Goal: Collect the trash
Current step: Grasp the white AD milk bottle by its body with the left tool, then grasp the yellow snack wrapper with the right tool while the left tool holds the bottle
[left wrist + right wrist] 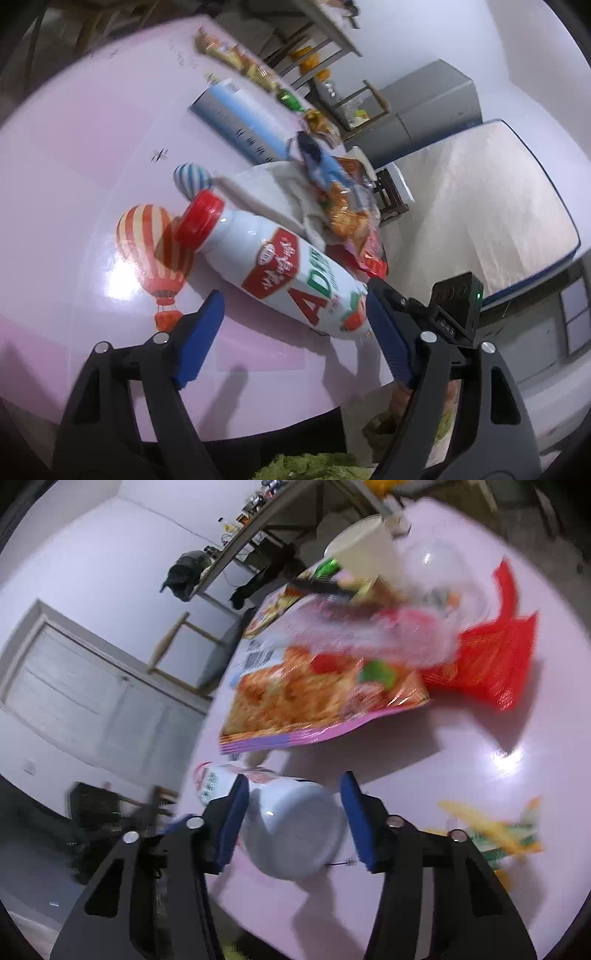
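Bottle: white AD milk drink bottle [295, 280], red cap [199, 218], lies on its side on the pink table [74, 147] near its edge.
Right gripper [291, 821]: released, pads flank the bottle base [295, 838], apparently not pinching.
Left gripper [295, 332]: released, astride the bottle's lower body.
Neighbours: snack bag [317, 701] and red wrapper [491, 664] just beyond.
Technique: I centre the round body, close squarely; it may roll.

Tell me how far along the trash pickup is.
Early. Nothing visibly collected. In hand: right tongs open around the white bottle, not yet gripping; left tongs open near it. Left: snack bag, red wrapper, paper cup.
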`<state>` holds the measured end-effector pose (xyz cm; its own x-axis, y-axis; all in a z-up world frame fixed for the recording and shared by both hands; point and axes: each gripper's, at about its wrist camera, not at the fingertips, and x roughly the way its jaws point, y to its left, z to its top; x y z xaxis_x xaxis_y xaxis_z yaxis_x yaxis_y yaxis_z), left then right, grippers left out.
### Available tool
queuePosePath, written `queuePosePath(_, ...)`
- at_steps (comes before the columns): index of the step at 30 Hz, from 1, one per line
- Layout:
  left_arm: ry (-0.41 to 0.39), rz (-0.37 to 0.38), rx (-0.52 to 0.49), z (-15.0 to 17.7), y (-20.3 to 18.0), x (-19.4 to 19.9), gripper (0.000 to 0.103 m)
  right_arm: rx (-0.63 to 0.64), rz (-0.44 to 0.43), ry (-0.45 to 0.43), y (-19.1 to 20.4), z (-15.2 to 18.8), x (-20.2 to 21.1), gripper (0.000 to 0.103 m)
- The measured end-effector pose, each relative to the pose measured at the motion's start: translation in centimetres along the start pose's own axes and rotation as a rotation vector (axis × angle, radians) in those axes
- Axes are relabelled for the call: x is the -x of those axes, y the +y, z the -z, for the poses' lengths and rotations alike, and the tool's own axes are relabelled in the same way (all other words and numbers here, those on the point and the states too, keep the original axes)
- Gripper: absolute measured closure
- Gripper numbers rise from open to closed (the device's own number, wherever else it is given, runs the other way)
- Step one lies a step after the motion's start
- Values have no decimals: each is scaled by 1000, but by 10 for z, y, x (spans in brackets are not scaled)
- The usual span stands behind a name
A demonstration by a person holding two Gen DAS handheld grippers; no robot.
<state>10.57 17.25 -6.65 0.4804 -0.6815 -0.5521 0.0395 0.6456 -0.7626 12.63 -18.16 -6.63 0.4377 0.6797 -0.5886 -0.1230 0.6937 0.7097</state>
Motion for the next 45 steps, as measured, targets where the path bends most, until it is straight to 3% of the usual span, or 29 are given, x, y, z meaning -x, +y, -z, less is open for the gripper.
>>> queuePosePath(5, -3, -1, 44, -8, 10, 1, 31, 24, -33, 88, 18, 22, -7, 67)
queuePosePath(14, 12, -164, -14, -17, 10, -8, 31, 58, -151, 255, 59, 79, -37, 68)
queuePosePath(18, 67, -203, -54, -18, 4, -21, 31, 145, -107, 267, 79, 81, -38, 68)
queuePosePath(22, 129, -193, -85, -20, -2, -34, 31, 198, -65, 267, 85, 75, -24, 68)
queuePosePath(27, 154, -241, -163, -26, -15, -48, 31, 244, -52, 194, 85, 59, 18, 62)
queuePosePath(31, 183, -277, -191, -27, -19, -58, 43, 272, 1, 45, 83, 24, 68, 52)
queuePosePath(33, 202, -278, -190, -27, -18, -62, 44, 228, 47, -49, 74, -3, 88, 50)
queuePosePath(37, 216, -292, -196, -25, -19, -61, 45, 109, 123, -157, 51, -46, 100, 50)
queuePosePath(40, 218, -303, -212, -26, -21, -66, 47, 43, 227, -187, 30, -69, 104, 50)
queuePosePath(45, 206, -306, -223, -25, -21, -66, 47, 41, 287, -178, 18, -84, 95, 49)
